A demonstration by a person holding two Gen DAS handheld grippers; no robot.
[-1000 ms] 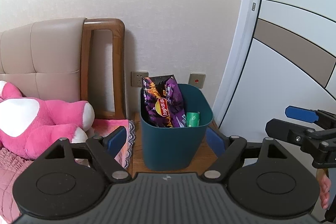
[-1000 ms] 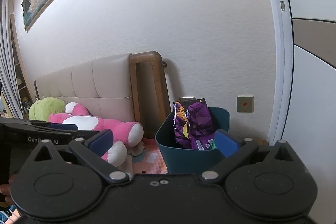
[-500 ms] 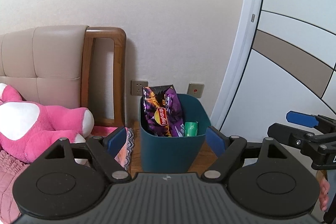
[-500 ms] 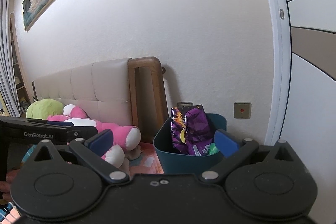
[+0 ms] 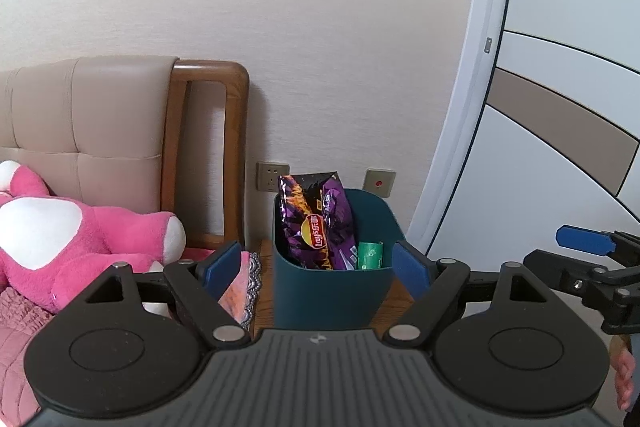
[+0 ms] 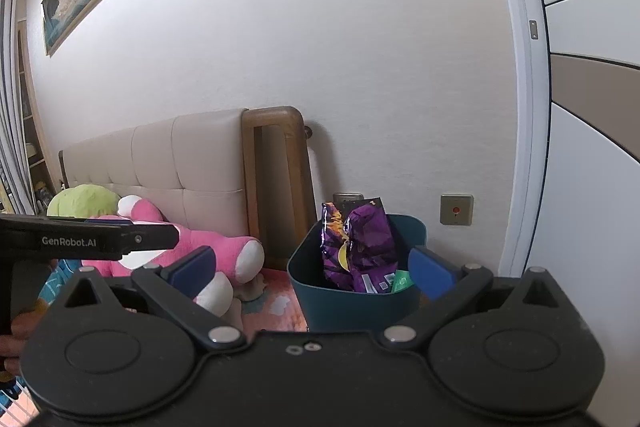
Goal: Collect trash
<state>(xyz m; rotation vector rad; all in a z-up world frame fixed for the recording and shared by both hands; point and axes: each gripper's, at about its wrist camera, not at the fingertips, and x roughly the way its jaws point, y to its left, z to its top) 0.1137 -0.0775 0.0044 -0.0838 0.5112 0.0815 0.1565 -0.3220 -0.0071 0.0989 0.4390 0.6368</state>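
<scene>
A dark teal bin (image 5: 332, 291) stands on a wooden nightstand against the wall. It holds a purple chip bag (image 5: 318, 223) that sticks up and a small green packet (image 5: 370, 255). The bin (image 6: 352, 301) and chip bag (image 6: 358, 243) also show in the right wrist view. My left gripper (image 5: 318, 267) is open and empty, well back from the bin. My right gripper (image 6: 312, 269) is open and empty too, also back from the bin. The right gripper shows at the right edge of the left wrist view (image 5: 588, 255).
A bed with a beige headboard (image 5: 88, 123) and wooden post lies left of the bin. A pink plush toy (image 5: 72, 235) lies on it, a green one (image 6: 80, 201) behind. A white wardrobe door (image 5: 560, 147) stands right. Wall sockets (image 5: 272, 177) sit behind the bin.
Both grippers have drawn back and up from the bin, so it looks smaller and lower. Both stay open and empty. The bin's contents have not moved.
</scene>
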